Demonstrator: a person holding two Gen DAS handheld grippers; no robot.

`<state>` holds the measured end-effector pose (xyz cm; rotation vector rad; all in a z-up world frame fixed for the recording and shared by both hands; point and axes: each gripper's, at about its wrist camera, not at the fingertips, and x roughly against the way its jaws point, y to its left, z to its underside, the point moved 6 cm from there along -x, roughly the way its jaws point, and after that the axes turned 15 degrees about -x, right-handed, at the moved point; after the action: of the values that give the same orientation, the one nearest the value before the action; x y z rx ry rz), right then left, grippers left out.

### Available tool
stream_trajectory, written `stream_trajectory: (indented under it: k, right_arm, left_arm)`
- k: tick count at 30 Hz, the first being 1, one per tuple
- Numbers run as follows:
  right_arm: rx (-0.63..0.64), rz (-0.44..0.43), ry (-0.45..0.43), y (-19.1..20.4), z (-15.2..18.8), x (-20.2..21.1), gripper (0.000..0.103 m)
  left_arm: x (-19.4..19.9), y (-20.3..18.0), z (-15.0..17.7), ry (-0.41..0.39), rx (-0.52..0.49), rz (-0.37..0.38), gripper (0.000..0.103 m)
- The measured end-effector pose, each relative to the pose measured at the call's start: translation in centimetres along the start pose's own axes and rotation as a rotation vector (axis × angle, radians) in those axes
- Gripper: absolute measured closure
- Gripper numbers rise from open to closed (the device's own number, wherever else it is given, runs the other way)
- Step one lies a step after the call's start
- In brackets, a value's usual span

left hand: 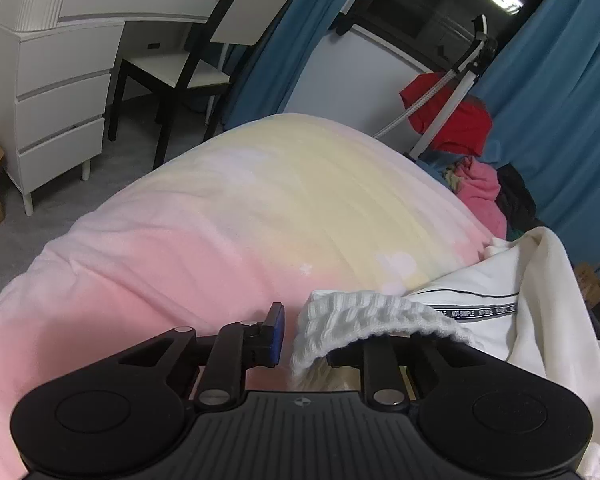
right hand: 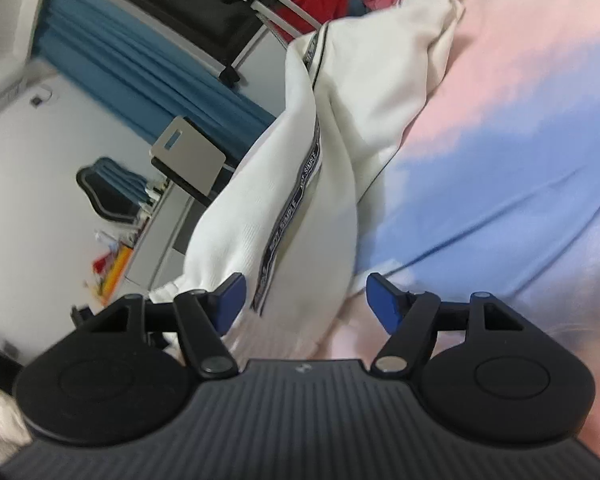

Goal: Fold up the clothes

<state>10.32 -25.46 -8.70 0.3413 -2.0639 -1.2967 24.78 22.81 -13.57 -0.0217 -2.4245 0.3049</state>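
Slippage worried me: my left hand-held gripper (left hand: 316,336) half-hid under the white ribbed-cuff garment (left hand: 380,316), grip unclear, my right hand-held gripper (right hand: 303,300) gaping wide around it near the pastel bed's (left hand: 220,220) edge.

My target: white sweatpants (right hand: 332,152), black-and-white lettered tape down the side seam, ribbed waistband (left hand: 364,320). Unfolded, bunched, lying on the bed (left hand: 228,216) at its edge. Waistband draped over one finger of my left hand-held gripper (left hand: 320,340). One leg runs up between my right hand-held gripper's (right hand: 304,300) spread fingers.
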Motion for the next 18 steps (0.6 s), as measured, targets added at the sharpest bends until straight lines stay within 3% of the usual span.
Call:
stream_trajectory:
  k: [10, 15, 18]
  right_arm:
    - [0.403, 0.096, 0.066, 3.5, 5.1, -4.5, 0.032]
    - [0.649, 0.303, 0.084, 2.7, 6.4, -5.8, 0.034]
    - [0.575, 0.261, 0.042, 2.8, 5.6, -4.2, 0.034]
  left_arm:
    - [-0.1, -1.1, 0.2, 0.012, -0.058, -0.057, 0.073]
    - [1.0, -1.3, 0.5, 0.050, -0.097, -0.084, 0.062]
    - [2.5, -1.7, 0.7, 0.074, -0.155, -0.092, 0.053]
